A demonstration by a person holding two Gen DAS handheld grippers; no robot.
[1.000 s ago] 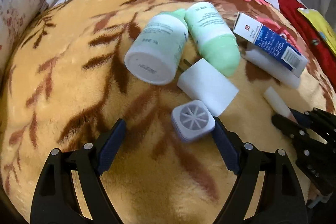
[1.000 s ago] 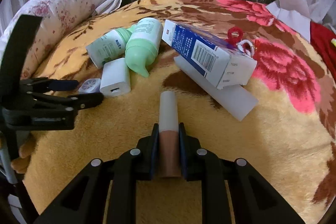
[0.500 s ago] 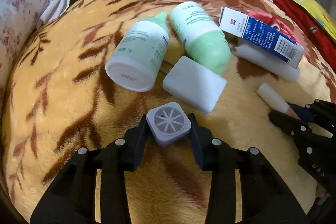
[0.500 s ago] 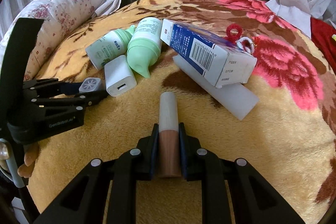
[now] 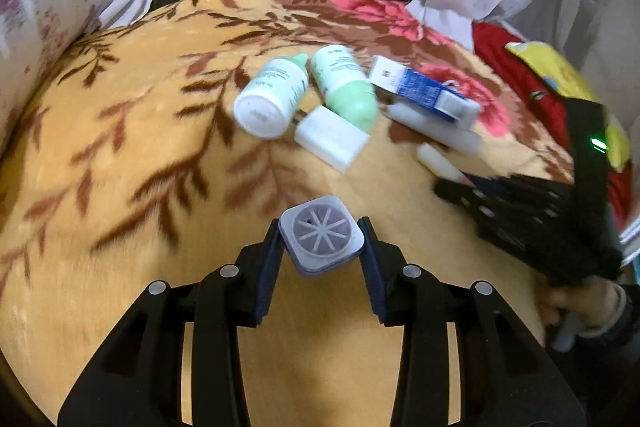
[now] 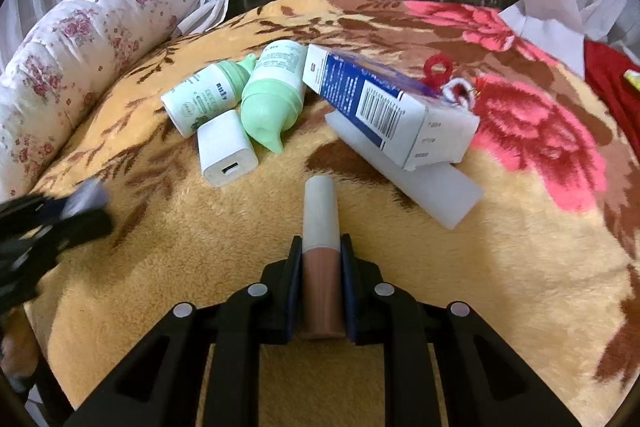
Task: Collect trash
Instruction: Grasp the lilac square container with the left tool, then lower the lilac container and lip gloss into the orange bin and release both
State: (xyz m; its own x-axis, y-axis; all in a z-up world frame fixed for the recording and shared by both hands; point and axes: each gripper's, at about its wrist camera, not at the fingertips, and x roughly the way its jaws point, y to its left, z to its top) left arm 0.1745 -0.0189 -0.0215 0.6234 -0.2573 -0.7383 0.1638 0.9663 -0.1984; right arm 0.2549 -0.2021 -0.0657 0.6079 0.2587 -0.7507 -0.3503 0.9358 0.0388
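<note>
My left gripper (image 5: 322, 241) just clamped square cap (image 5: 322, 242), probably lifted clear of charger (image 5: 331, 139); right gripper (image 6: 322, 259) clenched on tube (image 6: 321, 263).

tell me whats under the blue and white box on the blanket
A long white tube lies under the blue and white box, which rests tilted across it. The tube's near end sticks out; its far part is covered by the box, so nothing else beneath can be made out.

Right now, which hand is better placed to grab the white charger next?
Neither is free: the left gripper is shut on the square cap, the right gripper on the brown tube. Probably the right, once emptied: the charger lies closer ahead of it.
</note>
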